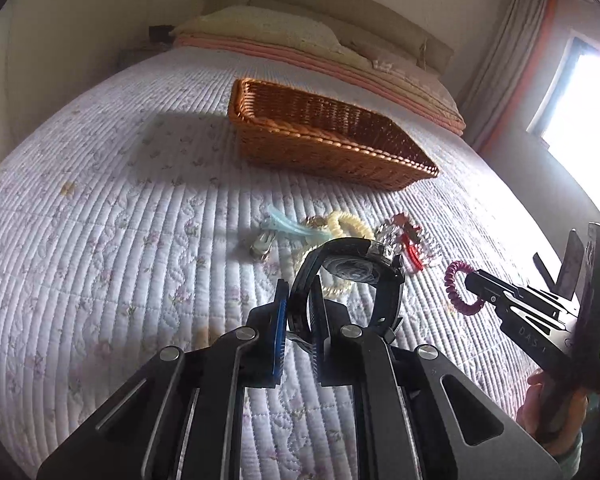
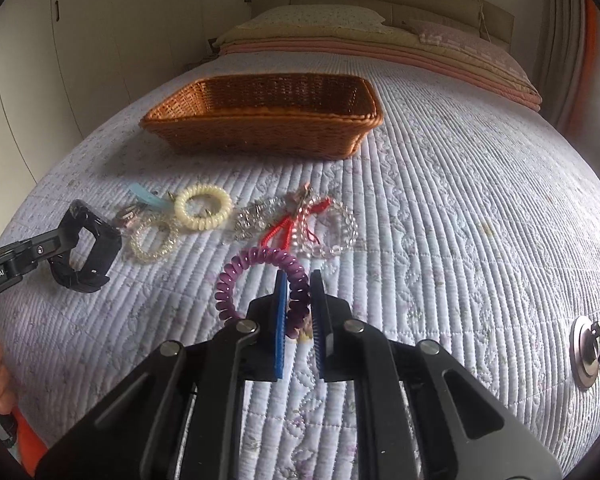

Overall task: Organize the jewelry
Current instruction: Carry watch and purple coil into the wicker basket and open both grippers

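My left gripper [image 1: 300,300] is shut on the strap of a black wristwatch [image 1: 354,270] and holds it above the quilt; it also shows in the right wrist view [image 2: 86,252]. My right gripper [image 2: 299,292] is shut on a purple coil bracelet [image 2: 260,280], lifted off the bed; the bracelet shows in the left wrist view [image 1: 458,288]. A brown wicker basket [image 2: 268,120] stands on the bed beyond both. Between lie a cream coil band [image 2: 204,208], clear bead bracelets [image 2: 336,228], a red cord [image 2: 284,232] and a light blue clip [image 2: 144,196].
The quilted bedspread [image 2: 460,220] covers the bed. Pillows and folded blankets [image 2: 380,40] lie at the headboard. A round metal fitting [image 2: 586,354] sits at the right edge. A window [image 1: 580,120] and a curtain are to the right, wardrobes [image 2: 60,60] to the left.
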Demonstrator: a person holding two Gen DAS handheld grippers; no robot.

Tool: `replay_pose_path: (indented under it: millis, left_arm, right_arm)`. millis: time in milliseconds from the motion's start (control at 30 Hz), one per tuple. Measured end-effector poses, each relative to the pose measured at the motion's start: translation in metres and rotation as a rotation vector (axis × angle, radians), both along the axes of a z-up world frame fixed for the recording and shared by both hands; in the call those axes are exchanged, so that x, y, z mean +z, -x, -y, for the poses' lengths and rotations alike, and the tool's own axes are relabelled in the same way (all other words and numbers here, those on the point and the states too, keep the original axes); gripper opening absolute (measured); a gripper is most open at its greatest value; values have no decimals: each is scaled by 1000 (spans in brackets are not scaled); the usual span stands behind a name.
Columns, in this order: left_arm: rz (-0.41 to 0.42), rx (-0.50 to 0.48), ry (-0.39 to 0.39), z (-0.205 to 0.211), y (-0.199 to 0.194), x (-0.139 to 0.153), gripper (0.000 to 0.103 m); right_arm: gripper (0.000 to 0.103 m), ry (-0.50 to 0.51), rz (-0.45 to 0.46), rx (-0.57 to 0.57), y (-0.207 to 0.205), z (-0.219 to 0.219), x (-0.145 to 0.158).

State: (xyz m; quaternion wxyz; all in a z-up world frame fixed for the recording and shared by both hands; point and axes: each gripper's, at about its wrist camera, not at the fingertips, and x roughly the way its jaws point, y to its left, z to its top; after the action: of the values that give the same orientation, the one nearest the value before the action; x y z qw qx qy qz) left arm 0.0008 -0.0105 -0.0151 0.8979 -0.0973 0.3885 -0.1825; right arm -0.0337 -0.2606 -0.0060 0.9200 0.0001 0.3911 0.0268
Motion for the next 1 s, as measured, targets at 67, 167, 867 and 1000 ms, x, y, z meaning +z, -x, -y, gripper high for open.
replay_pose_path:
  millis: [67, 167, 867, 1000]
  left_arm:
    - [26, -2, 9, 3, -6, 12, 8]
    - [67, -14, 12, 11, -28, 32, 8]
    - [-34, -15, -169, 84, -239, 4, 8]
    - [-45, -28, -193, 86, -240, -7, 8]
  right_arm:
    - [10, -4, 40, -3, -4, -1, 15]
    - [10, -10, 100, -16, -20, 0, 40]
    - [10, -73, -108, -55, -263, 12, 15]
    - [10, -70, -137, -62, -268, 12, 1]
